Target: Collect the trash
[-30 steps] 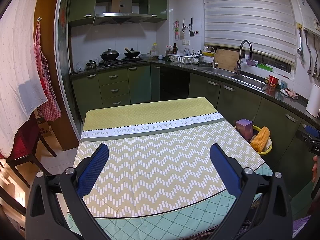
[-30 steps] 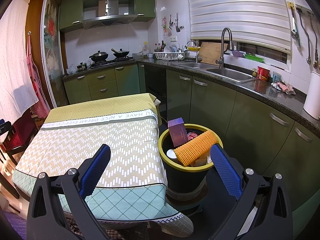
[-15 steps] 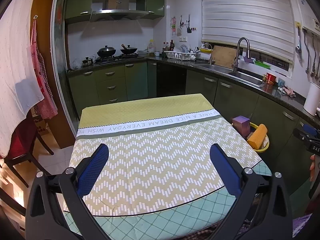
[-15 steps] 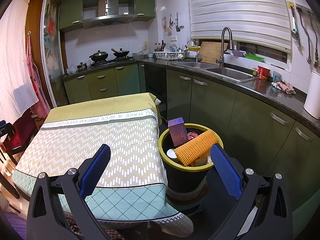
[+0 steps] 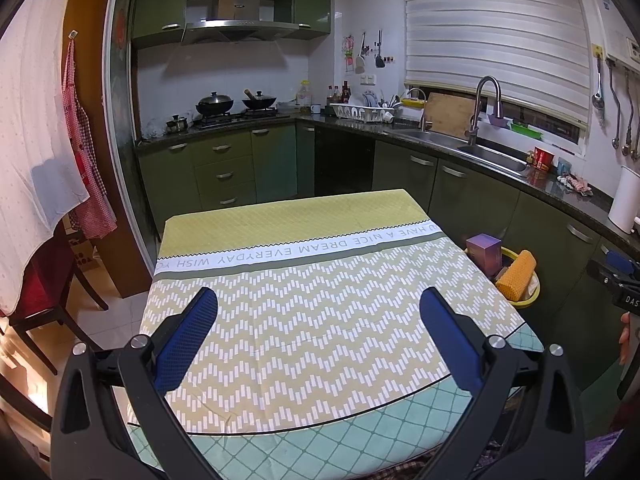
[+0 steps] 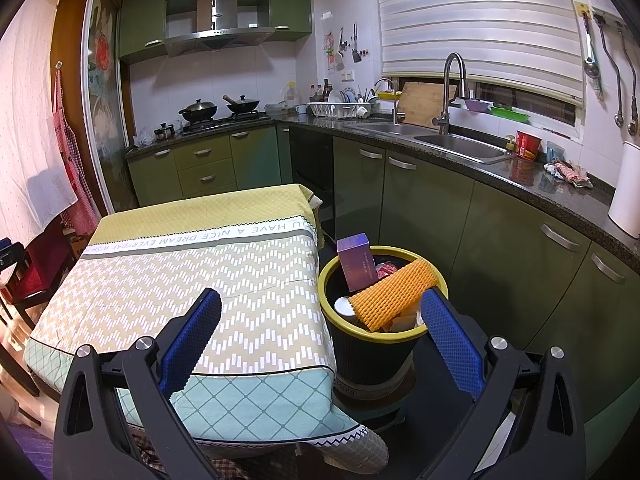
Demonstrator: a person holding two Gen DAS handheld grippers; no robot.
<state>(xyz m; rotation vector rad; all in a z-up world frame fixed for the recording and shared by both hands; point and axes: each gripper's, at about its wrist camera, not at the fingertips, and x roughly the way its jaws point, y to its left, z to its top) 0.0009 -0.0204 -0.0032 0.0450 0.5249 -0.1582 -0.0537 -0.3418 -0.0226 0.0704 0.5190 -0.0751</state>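
Hovering above the near edge of the cloth-covered surface (image 5: 304, 320), the left claw (image 5: 318, 334) has its blue pads spread wide with nothing between them. The right claw (image 6: 320, 334) is likewise spread and empty, held off the surface's corner so that it looks straight toward the bin (image 6: 380, 332). That stance suggests both are simply held clear of the bin, carrying nothing, rather than reaching for anything.

Outward from the right claw, the bin stands on the floor just beside the surface, between it and the green cabinets (image 6: 500, 240). It is a dark bin with a yellow rim, and it is heaped above that rim. A purple box (image 6: 356, 264) stands upright at the back of the pile. An orange foam net sleeve (image 6: 394, 294) lies slanted across the top, resting on the rim. A white round lid or cup (image 6: 345, 306) and some red and pale scraps show beneath; what they are is hard to tell.

From the left view the cloth shows no loose items, so the trash appears to be all in the bin and the collecting looks nearly or fully done.
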